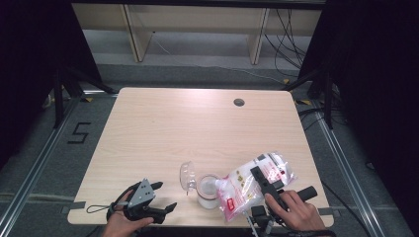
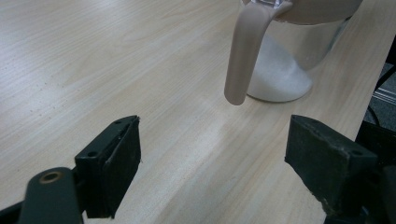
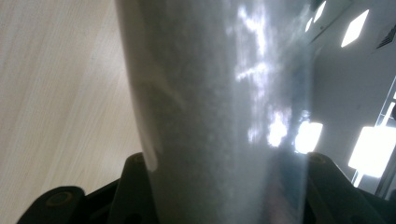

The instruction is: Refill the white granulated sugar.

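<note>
Near the front edge of the table point(image 1: 163, 128), the high view has the right gripper point(image 1: 261, 180) clamped on a clear bag point(image 1: 254, 182) of white grains with red print. That bag is tilted over a glass jar point(image 1: 208, 192), its lower end at the jar's mouth, and the jar already has white stuff in it. A hinged lid point(image 1: 187, 176) hangs open off the jar's left side. Left gripper point(image 1: 165, 196) sits well left of the jar, low over the front edge, jaws spread and nothing between them, with the grey plate on top and the person's hand wrapped around the body. Far end of the table has a small round cable hole point(image 1: 239, 102), and a floor mark point(image 1: 79, 133) shaped like a 5 shows off to the left. Over in the left gripper view, the two black jaws stand wide apart over bare wood, so that one's plainly let go of everything. Jar point(image 2: 299, 56) is up ahead toward the top right, with a slanted heap of white grains inside, and a beige strap point(image 2: 245, 51) from the lid dangles down in front of it, not touching the table. Right gripper view is pretty much all bag point(image 3: 215, 112), grey and grainy with ceiling lights glaring off the plastic, squeezed between the jaws at the bottom. A strip of table shows down the left side there.
</note>
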A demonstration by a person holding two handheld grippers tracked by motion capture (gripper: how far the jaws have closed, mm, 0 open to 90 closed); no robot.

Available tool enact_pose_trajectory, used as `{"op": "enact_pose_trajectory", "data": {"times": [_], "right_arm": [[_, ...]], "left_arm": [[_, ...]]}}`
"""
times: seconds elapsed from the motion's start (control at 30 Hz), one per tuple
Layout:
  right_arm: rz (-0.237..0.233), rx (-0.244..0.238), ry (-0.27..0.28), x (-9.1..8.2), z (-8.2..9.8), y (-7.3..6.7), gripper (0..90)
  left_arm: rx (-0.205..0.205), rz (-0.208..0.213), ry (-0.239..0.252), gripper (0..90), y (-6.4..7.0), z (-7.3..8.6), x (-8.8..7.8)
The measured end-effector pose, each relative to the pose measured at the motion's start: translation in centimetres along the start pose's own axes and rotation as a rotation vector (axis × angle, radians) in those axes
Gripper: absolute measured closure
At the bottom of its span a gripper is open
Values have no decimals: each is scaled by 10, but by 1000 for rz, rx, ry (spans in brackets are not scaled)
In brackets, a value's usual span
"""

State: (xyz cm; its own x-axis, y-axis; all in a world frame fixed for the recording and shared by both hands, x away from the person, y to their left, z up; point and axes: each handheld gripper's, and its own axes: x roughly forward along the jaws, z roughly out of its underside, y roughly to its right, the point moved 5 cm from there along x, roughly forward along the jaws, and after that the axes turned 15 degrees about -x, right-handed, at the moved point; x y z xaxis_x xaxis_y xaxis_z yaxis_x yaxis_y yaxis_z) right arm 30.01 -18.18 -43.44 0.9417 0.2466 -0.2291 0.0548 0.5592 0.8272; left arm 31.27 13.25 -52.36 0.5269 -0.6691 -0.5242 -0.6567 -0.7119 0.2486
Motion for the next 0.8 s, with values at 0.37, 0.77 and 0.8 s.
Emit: {"op": "enact_pose_trajectory", "data": {"times": [0.37,0.77,0.8], "right_arm": [[1,-11,8,1,0,1,598],[10,-5,9,0,0,1,602],[10,-5,10,0,0,1,602]], "left_arm": [[-1,-2,3,180,0,0,0],[0,-3,5,180,0,0,0],[3,-3,5,180,0,0,0]]}}
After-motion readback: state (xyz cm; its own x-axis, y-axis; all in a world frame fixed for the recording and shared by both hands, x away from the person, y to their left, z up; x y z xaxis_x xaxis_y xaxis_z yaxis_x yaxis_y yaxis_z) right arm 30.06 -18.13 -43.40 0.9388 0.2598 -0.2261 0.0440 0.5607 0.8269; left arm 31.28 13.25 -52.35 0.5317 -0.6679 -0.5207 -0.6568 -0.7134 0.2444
